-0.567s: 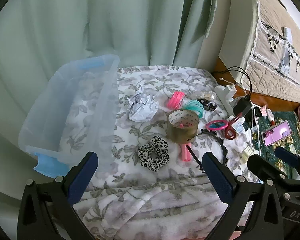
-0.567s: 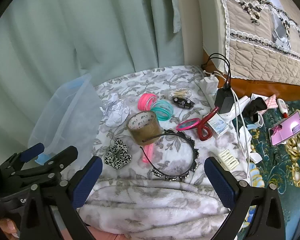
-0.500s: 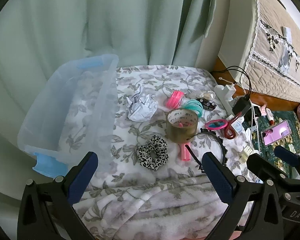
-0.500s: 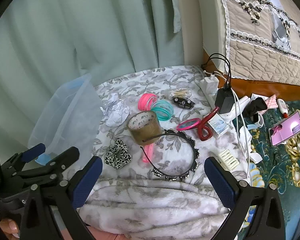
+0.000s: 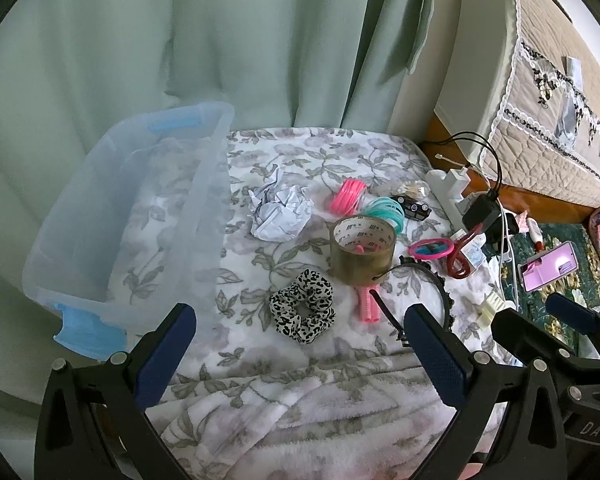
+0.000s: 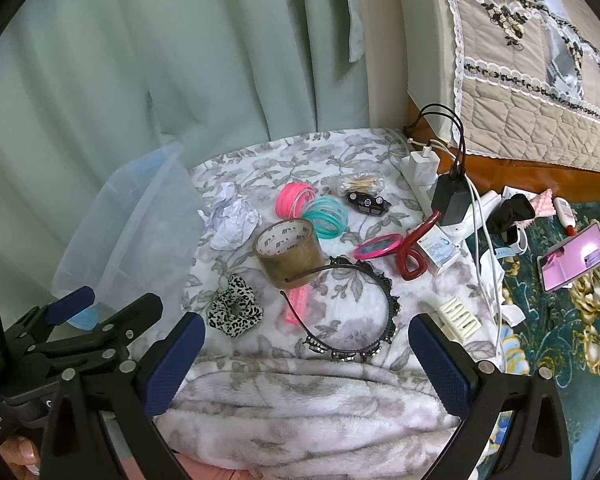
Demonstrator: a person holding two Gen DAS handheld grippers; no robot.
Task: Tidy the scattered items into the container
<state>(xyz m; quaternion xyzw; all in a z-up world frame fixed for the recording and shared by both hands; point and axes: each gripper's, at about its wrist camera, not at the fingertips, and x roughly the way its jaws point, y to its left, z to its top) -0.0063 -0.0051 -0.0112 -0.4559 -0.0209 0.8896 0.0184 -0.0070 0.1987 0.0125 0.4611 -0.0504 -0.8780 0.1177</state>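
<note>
A clear plastic bin (image 5: pixel 204 184) with blue handles stands at the left on a floral blanket (image 5: pixel 300 360); it also shows in the right wrist view (image 6: pixel 140 216). Scattered beside it lie crumpled paper (image 5: pixel 278 210), a leopard scrunchie (image 5: pixel 302 312), a brown tape roll (image 5: pixel 362 250), pink (image 5: pixel 347 196) and teal (image 5: pixel 384 214) bangles, a pink comb (image 5: pixel 368 304) and a black headband (image 6: pixel 364 308). My left gripper (image 5: pixel 300 344) is open and empty, hovering near the scrunchie. My right gripper (image 6: pixel 306 352) is open and empty, near the headband.
A pink mirror (image 6: pixel 378 246), red clip (image 6: pixel 414 256), black small clip (image 6: pixel 368 203) and cotton swabs (image 6: pixel 358 182) lie further right. Chargers and cables (image 6: pixel 452 196) sit at the blanket's right edge. A phone (image 6: pixel 574 256) lies on the patterned rug. Curtain behind, bed at the right.
Both views have shifted very slightly; the items sit a touch lower and nearer in the left wrist view. Nothing was taken hold of or moved.
</note>
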